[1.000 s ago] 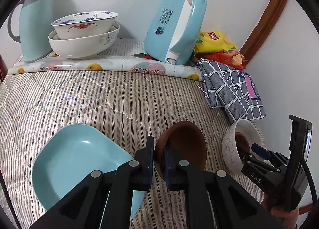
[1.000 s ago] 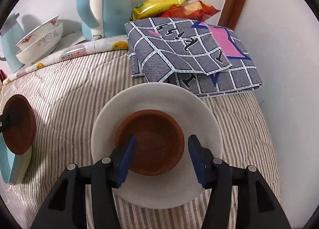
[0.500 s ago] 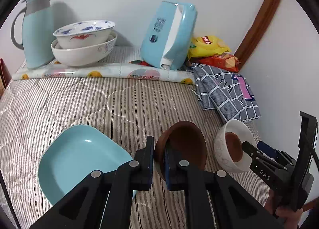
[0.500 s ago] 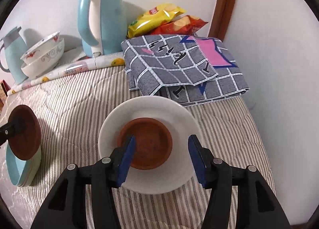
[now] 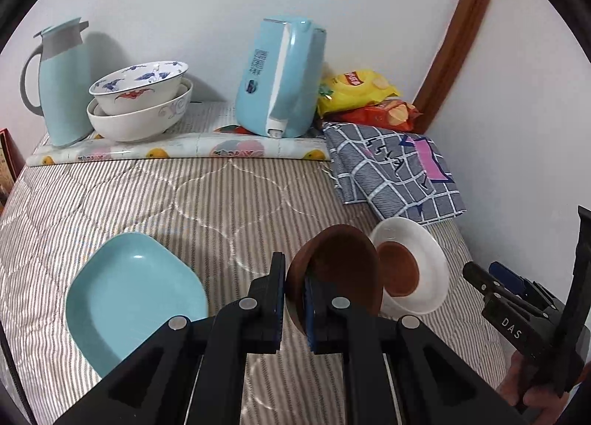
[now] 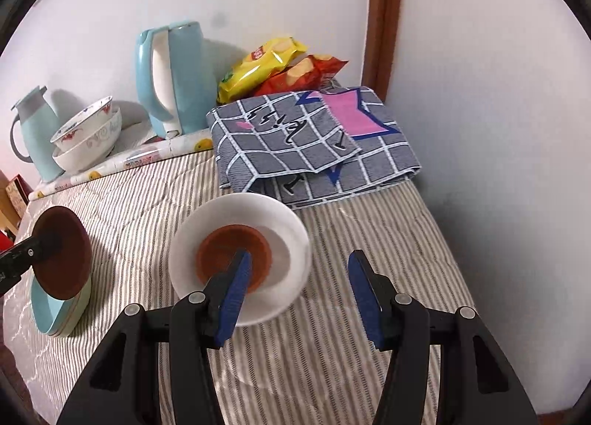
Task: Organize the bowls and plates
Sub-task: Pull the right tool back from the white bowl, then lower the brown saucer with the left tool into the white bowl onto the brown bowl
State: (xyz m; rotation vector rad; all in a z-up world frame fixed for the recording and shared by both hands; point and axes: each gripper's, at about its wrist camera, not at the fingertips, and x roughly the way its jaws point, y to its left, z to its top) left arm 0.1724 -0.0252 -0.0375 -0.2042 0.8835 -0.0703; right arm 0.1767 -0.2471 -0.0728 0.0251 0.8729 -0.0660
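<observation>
In the left wrist view, the left gripper (image 5: 294,295) pinches the rim of a brown dish (image 5: 340,269), which is lifted and tilted on its edge, hiding part of the white plate (image 5: 432,258) behind it; a light blue plate (image 5: 136,299) lies on the striped quilt (image 5: 184,196) at the left. In the right wrist view, the right gripper (image 6: 297,292) is spread and holds nothing; the white plate is seen whole, with a second brown dish (image 6: 232,251) inside, beside the checked cloth (image 6: 314,144).
</observation>
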